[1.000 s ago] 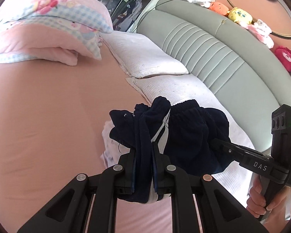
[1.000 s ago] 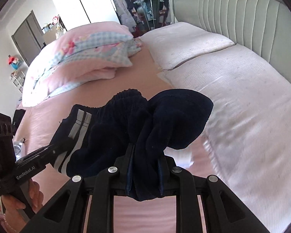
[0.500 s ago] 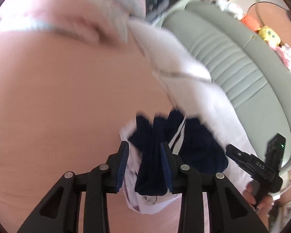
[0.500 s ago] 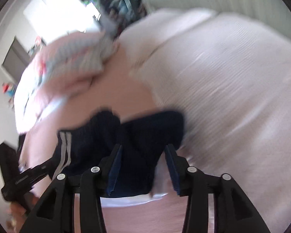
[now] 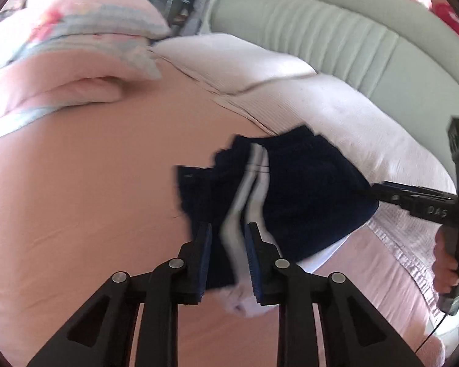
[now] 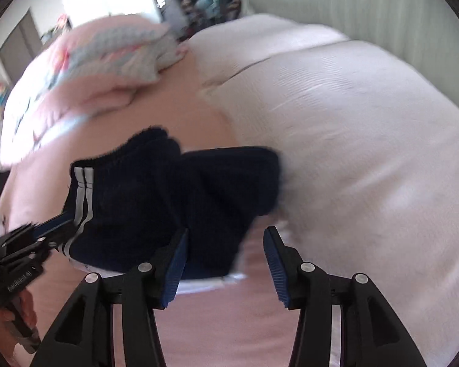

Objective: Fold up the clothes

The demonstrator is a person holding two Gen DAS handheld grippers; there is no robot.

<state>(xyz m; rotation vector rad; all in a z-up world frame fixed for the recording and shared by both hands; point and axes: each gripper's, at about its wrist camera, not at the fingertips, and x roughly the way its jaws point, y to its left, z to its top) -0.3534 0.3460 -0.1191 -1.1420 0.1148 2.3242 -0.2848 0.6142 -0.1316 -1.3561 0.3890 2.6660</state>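
Navy shorts with two white side stripes (image 5: 306, 189) lie crumpled on the pink sheet, on top of a white garment (image 5: 321, 257). My left gripper (image 5: 228, 227) is at the striped edge. Its jaws are closing, and the striped cloth runs between the pads without being clearly pinched. In the right wrist view the shorts (image 6: 168, 198) spread to the left. My right gripper (image 6: 226, 230) stands open over their near right corner, with cloth beside the left pad and pink sheet showing in the gap. Both views are motion-blurred.
Two white pillows (image 5: 244, 61) lie against a grey-green padded headboard (image 5: 321, 30). A folded pink and blue duvet (image 5: 61, 61) sits at the back left. Pink sheet (image 5: 76, 198) stretches to the left. A person's hand (image 5: 443, 263) holds the right gripper's handle.
Both grippers came down toward the bed and their jaws parted from a tight hold on the bunched shorts. The shorts dropped and spread out on the sheet.
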